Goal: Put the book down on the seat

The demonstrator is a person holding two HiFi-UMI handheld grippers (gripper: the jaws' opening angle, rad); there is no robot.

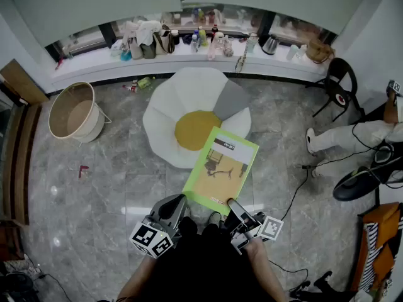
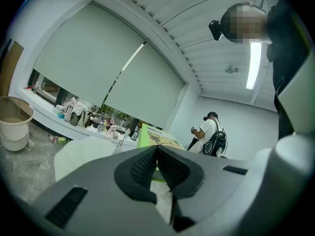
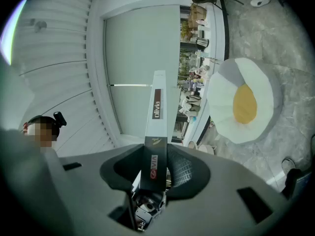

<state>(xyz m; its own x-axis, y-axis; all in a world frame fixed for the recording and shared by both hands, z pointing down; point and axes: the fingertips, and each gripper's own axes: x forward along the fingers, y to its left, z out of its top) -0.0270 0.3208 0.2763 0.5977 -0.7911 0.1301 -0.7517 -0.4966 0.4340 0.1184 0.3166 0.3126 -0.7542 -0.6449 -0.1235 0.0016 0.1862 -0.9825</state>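
Note:
A book with a lime-green border and tan cover (image 1: 220,172) hangs in the air over the near edge of the seat, a white fried-egg-shaped cushion with a yellow centre (image 1: 189,106) on the floor. My right gripper (image 1: 232,205) is shut on the book's near edge. In the right gripper view the white spine (image 3: 157,107) stands clamped between the pads (image 3: 181,170), with the cushion (image 3: 246,102) off to the right. My left gripper (image 1: 178,203) hovers beside the book's near left corner, its jaws closed together with nothing in them. Its own view shows the book (image 2: 153,136) just beyond its tips (image 2: 157,154).
A beige round bin (image 1: 72,112) stands on the floor at the left. A windowsill (image 1: 189,52) crowded with bottles and bags runs along the back. At the right are a black chair (image 1: 337,83), a seated person's legs (image 1: 349,134) and cables (image 1: 302,181) on the marble floor.

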